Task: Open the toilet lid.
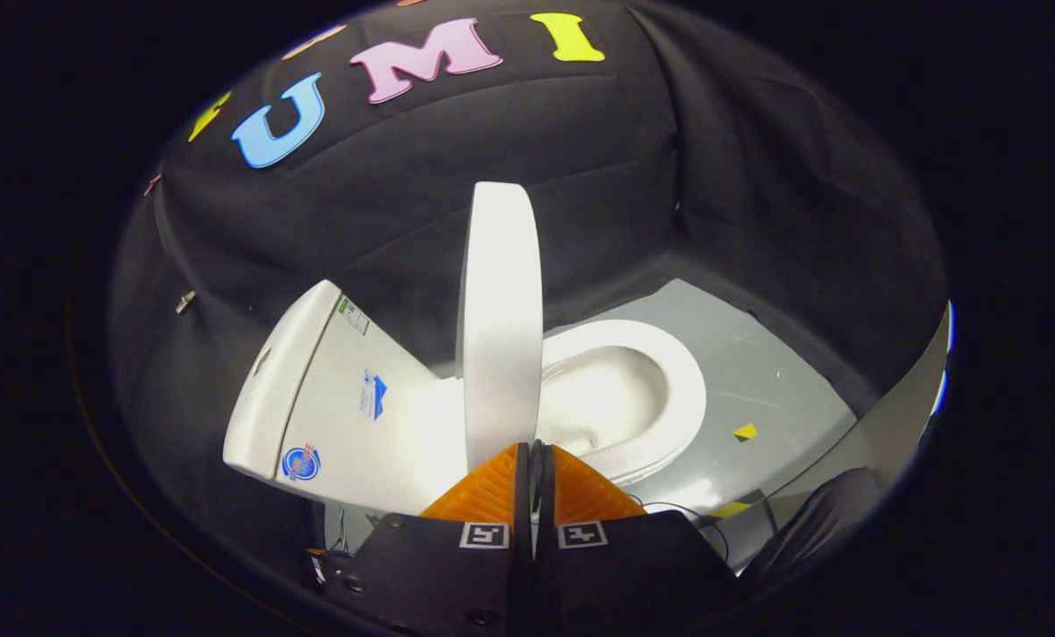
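Observation:
A white toilet stands on the grey floor, with its tank [315, 398] beside the fingers on the left and its open bowl with the seat [660, 389] down ahead on the right. The white lid [499, 327] is raised and stands about upright, seen edge-on, between tank and bowl. My gripper [535, 453] is shut, its fingers pressed together with nothing between them. The fingertips sit right at the lid's lower edge; I cannot tell whether they touch it.
The black cloth wall rises close behind the toilet. A small yellow-and-black marker [744, 431] lies on the grey floor [758, 372] beyond the bowl. Thin cables [669, 509] run near the toilet's base. A dark sleeve or leg [815, 522] is at my right.

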